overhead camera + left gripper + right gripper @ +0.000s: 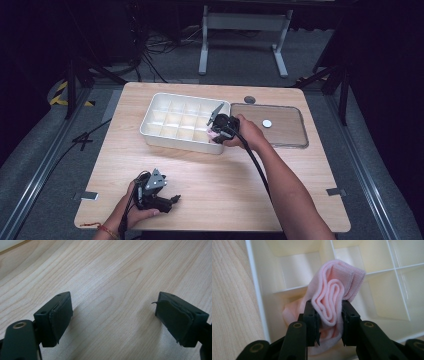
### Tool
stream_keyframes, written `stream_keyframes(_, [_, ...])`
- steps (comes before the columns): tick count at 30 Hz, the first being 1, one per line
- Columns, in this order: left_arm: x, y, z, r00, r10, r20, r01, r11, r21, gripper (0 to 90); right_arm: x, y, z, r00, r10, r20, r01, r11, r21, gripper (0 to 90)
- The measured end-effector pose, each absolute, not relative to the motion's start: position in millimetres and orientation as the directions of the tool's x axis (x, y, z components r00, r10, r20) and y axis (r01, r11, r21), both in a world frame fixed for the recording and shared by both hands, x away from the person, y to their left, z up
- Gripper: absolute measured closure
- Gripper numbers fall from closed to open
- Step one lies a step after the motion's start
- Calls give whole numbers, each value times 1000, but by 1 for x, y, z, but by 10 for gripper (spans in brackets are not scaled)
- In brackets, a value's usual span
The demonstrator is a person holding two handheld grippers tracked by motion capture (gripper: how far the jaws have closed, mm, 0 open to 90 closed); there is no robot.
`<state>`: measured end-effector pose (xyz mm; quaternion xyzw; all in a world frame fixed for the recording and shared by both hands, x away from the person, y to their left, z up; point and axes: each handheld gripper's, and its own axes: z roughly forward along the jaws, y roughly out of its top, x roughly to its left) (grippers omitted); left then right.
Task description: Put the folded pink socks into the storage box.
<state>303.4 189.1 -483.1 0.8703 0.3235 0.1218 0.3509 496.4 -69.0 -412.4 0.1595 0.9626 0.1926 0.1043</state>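
Observation:
A white divided organizer box [156, 119] sits at the middle back of the wooden table. My right gripper [217, 134] hangs over its near right corner, shut on a folded pink cloth [334, 292]. In the right gripper view the cloth bulges up between the pads and its lower end rests in a corner compartment of the box [257, 290]. My left gripper [172, 200] lies low on the table near the front left edge. Its jaws stand open over bare wood [112, 290], with nothing between the pads [61, 315].
A clear lid [280, 125] with a small white disc [267, 123] on it lies right of the box. A grey round cap [249, 99] sits behind it. A metal stand [245, 30] and cables are on the floor beyond the table.

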Motion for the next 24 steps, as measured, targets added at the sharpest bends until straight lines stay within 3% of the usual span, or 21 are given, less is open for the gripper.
stream_keyframes(10, [303,189,-483,762,648,-16,477,-544,690,147,497,-69,-413,-930,339,-141,262,882,392,682])
stream_keyframes(24, [303,189,-483,760,649,-19,479,-541,691,147,496,-89,-398,-903,426,-51,339,782,524,517])
